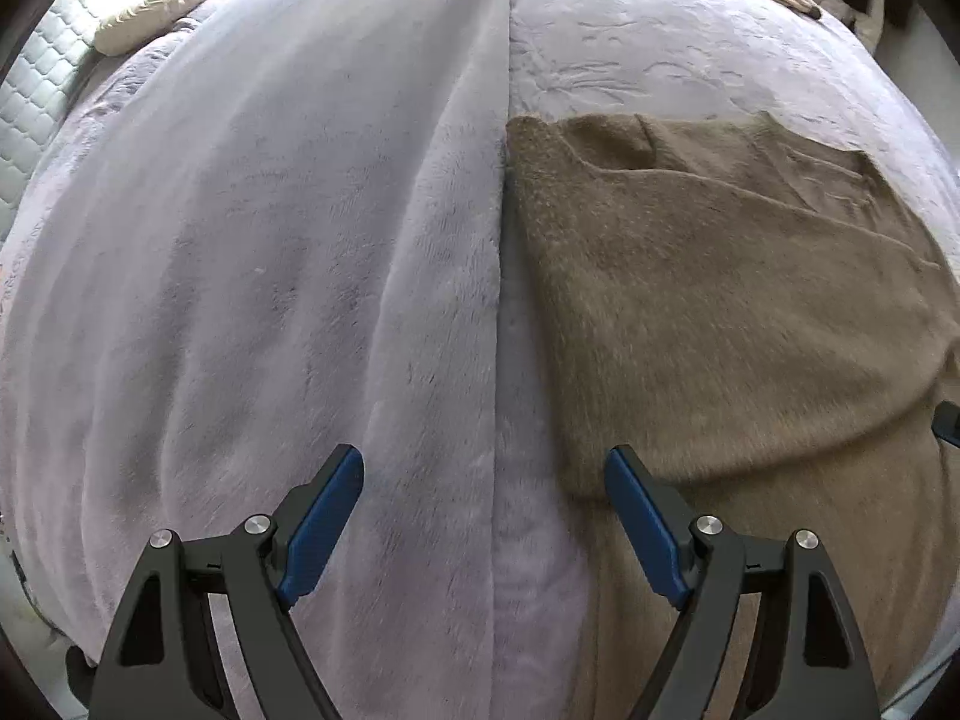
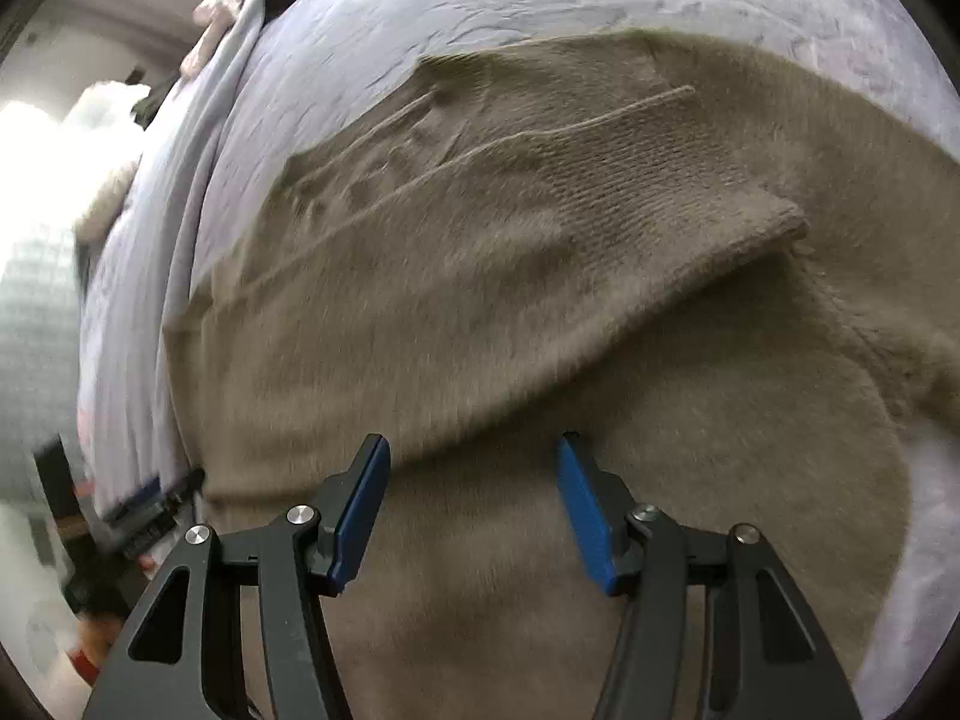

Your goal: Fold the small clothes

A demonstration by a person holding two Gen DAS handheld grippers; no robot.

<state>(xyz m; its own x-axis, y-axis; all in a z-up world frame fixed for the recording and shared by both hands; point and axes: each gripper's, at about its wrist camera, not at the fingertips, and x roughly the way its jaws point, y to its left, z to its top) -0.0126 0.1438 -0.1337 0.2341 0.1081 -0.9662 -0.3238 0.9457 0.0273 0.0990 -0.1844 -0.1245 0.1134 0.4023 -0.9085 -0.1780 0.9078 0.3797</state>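
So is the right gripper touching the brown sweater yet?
Cannot tell. In the right wrist view the right gripper hangs open over the brown sweater, and no gap or contact shows plainly.

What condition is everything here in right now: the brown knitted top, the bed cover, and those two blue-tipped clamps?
Brown sweater: lying on the bed, partly folded, one flap laid over its body.
Lilac blanket: spread over the bed, a raised fold running down its middle.
Left gripper: jaws open, holding nothing, above the sweater's left edge.
Right gripper: jaws open, holding nothing, over the sweater.
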